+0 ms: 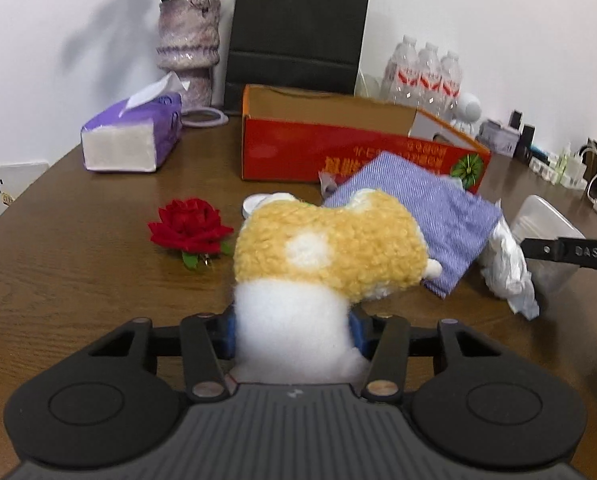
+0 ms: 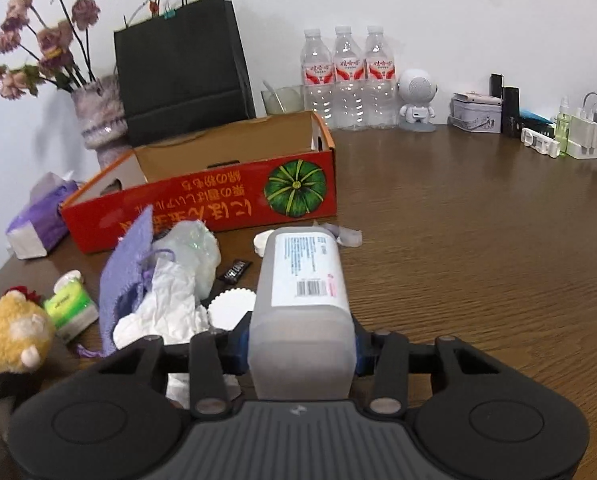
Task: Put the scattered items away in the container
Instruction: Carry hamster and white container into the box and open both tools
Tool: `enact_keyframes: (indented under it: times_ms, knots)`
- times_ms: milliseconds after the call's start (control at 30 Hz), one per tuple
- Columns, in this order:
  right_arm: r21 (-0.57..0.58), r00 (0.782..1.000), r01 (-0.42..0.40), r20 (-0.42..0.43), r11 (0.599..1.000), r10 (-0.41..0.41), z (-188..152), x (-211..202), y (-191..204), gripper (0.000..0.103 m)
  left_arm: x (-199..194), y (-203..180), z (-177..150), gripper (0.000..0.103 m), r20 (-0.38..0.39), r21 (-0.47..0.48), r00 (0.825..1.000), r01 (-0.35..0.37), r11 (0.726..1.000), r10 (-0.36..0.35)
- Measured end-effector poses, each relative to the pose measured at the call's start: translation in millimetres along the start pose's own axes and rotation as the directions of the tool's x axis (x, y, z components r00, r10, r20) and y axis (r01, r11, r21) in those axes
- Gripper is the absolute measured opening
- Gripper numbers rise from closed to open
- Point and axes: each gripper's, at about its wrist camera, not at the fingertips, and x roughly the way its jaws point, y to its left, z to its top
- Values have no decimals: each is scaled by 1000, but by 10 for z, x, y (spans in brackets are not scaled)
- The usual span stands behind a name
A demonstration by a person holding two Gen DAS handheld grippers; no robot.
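Observation:
My left gripper (image 1: 292, 334) is shut on a yellow and white plush toy (image 1: 326, 248), held above the table; the toy also shows at the left edge of the right wrist view (image 2: 10, 332). My right gripper (image 2: 300, 346) is shut on a translucent plastic bottle (image 2: 304, 296) with a white label. The open red cardboard box (image 1: 338, 152) (image 2: 202, 204) stands behind both. Scattered on the table are a red rose (image 1: 188, 226), a purple cloth (image 1: 422, 212) (image 2: 128, 276), crumpled white plastic (image 1: 506, 268) (image 2: 166, 304), a green tissue pack (image 2: 70, 306) and a small dark wrapper (image 2: 234, 270).
A purple tissue pack (image 1: 132, 136), a vase of dried flowers (image 1: 188, 44), a black paper bag (image 1: 298, 28) and three water bottles (image 2: 348, 76) stand along the back. A white robot figure (image 2: 416, 100), tins and chargers (image 2: 582, 134) are at the far right.

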Motion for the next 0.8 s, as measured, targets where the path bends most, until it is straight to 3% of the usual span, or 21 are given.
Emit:
enact_keyframes:
  times_ms: [367, 667, 800]
  knots:
    - [-39, 988, -36, 151, 999, 41, 232, -271, 3, 43, -111, -124, 431, 49, 125, 6, 990, 58, 998, -58]
    - [-86, 957, -108, 262, 990, 127, 904, 6, 304, 43, 340, -190, 1210, 50, 205, -74, 975, 106, 992, -89]
    - [-99, 951, -139, 265, 985, 161, 1196, 255, 443, 43, 635, -193, 1458, 50, 208, -128, 975, 101, 987, -73]
